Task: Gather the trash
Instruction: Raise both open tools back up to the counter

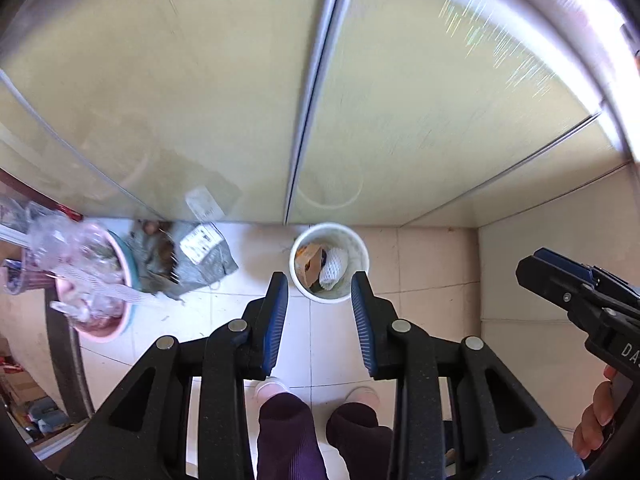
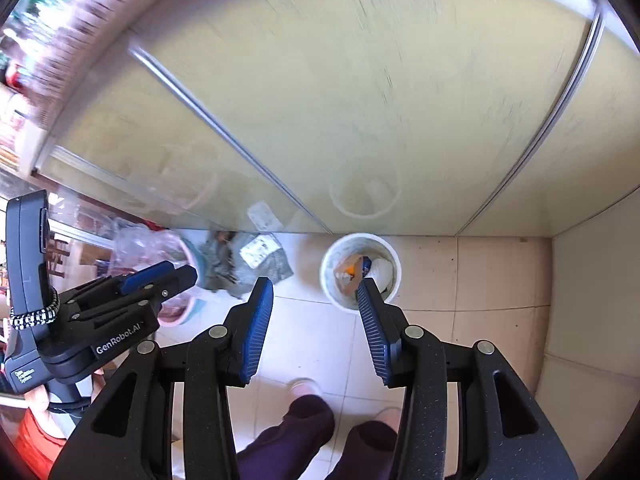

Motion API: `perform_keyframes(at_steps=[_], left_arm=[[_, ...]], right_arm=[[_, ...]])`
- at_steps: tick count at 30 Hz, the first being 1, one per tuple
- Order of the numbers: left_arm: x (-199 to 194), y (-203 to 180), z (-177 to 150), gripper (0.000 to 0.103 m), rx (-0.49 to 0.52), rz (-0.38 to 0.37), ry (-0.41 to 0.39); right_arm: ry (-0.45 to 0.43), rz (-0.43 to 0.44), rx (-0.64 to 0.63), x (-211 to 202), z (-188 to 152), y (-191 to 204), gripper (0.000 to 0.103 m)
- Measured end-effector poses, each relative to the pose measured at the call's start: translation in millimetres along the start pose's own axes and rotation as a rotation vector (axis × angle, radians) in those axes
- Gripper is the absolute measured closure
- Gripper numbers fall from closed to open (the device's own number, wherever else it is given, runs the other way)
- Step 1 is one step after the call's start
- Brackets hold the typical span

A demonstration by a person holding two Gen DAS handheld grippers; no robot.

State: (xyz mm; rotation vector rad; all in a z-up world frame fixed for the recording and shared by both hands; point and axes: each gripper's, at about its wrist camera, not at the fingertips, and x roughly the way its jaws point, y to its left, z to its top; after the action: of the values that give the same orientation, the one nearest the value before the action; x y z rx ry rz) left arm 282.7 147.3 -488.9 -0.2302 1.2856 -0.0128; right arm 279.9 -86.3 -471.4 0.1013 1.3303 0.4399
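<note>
Black claw point(image 1: 320, 284), ribbed blue pads point(image 1: 277, 320), silver pivots.

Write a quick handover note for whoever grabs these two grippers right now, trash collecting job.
Left gripper: open, empty, held above the floor.
Right gripper: open, empty, alongside.
White bin by the glass door already holds an orange wrapper and white foam net.
Left to do: grey parcel bag lying on the floor; pink basin of plastic wrappings beside it may need emptying.
</note>
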Motion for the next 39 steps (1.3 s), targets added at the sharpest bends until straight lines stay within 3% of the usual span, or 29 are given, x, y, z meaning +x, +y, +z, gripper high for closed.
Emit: perform_keyframes(at_steps=[9,18,24,26,28,35,39], left_arm=[[-156,-3,42,0.071,0.056,-0.004,-0.163],[-236,-6,88,0.071,0.105,-0.014,-0.269],[-255,-12,131,0.069,0.110,-0.038,-0.307],[-255,-15,149,0.062,0.098,-0.036,-0.322],[-249,-19,171,0.050,0.069,-0.030,-0.338],[-224,-41,257,0.048,-0.020,-0.003,-0.333],[-207,-54,304,0.040,-0.066,-0.013,-0.336]], right_arm=[[-0.135,-0.015,-0.031,-128,26,70,0.062],[-0.315,-0.028,-0.024,-209,57,111,0.062],[-0.381,-0.052,-0.023,-231,92,111,0.061],[-0.395,-0.065,-0.026,-239,108,106,0.061],[-0.409,-0.080,-0.033,-242,124,98,0.061],[-0.406,-0.068,-0.066,-242,194,60,0.060],[-0.393,-0.068,-0.092,-240,235,37,0.060]])
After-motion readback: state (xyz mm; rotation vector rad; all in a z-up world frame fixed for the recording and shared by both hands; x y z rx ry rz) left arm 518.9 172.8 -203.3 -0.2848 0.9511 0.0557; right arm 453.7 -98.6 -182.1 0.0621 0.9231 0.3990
